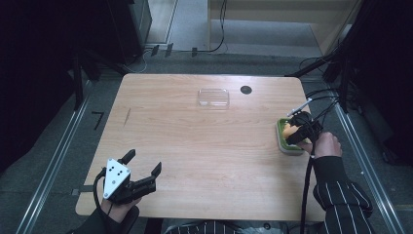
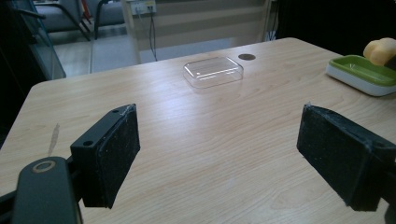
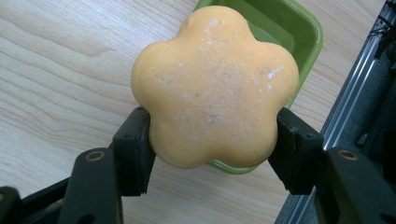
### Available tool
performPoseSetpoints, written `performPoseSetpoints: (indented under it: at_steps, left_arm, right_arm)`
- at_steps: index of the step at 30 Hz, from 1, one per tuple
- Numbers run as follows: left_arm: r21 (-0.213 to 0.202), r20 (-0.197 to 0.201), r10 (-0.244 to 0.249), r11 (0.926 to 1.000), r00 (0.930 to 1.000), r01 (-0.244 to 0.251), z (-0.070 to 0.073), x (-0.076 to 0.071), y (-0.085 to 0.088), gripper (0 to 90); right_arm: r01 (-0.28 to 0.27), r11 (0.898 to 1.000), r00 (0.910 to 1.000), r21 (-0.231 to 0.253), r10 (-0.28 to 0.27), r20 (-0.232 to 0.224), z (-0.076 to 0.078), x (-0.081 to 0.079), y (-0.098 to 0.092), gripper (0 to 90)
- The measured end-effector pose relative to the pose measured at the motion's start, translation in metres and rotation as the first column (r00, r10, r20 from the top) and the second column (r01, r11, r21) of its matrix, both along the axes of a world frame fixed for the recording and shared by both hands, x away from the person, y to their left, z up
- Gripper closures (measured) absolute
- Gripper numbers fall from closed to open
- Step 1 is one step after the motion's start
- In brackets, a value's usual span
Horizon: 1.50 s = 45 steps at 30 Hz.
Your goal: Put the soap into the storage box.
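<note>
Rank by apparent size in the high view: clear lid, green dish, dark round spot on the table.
Largest to smallest, high view:
1. clear lid
2. green dish, partly hidden by the right gripper and the soap it holds, so its rank against the lid is unsure
3. dark round spot, plainly the smallest

Place: a lab or test room set up for recording, not a home.
Table: a bare light wooden table [image 1: 204,146] standing alone in the middle of the floor.
Floor: grey, with metal rails [image 1: 53,161] running along both sides of the table.
Cables: black cables [image 1: 221,29] trailing over the floor behind the table.
Surroundings: dark stands and frames [image 1: 78,73] at the edges, a power strip [image 2: 142,6] on the far wall.
</note>
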<state>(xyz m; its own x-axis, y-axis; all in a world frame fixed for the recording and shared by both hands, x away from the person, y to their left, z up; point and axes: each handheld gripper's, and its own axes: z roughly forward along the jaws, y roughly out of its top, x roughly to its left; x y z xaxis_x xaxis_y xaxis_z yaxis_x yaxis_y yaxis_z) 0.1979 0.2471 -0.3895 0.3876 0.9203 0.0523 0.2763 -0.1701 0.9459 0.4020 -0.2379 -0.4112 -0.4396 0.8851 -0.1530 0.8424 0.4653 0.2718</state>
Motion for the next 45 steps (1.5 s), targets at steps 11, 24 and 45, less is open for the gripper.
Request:
performPoseSetpoints:
  at_steps: [11, 24, 45]
  left_arm:
    - [0.0, 0.0, 0.0, 1.0, 1.0, 0.0, 0.0, 0.0, 0.0, 13.7]
    - [-0.002, -0.001, 0.0, 1.0, 1.0, 0.0, 0.0, 0.0, 0.0, 13.7]
    - [-0.002, -0.001, 0.0, 1.0, 1.0, 0.0, 0.0, 0.0, 0.0, 13.7]
  right_arm:
    - [0.014, 1.0, 0.9998, -0.01, -0.014, -0.01, -0.008, 0.015, -0.007, 39.7]
    - [0.02, 0.999, 0.9992, -0.024, -0.021, -0.034, -0.02, 0.03, -0.01, 39.7]
    - [0.015, 0.998, 0.9982, -0.056, -0.018, -0.057, -0.03, 0.035, -0.006, 39.6]
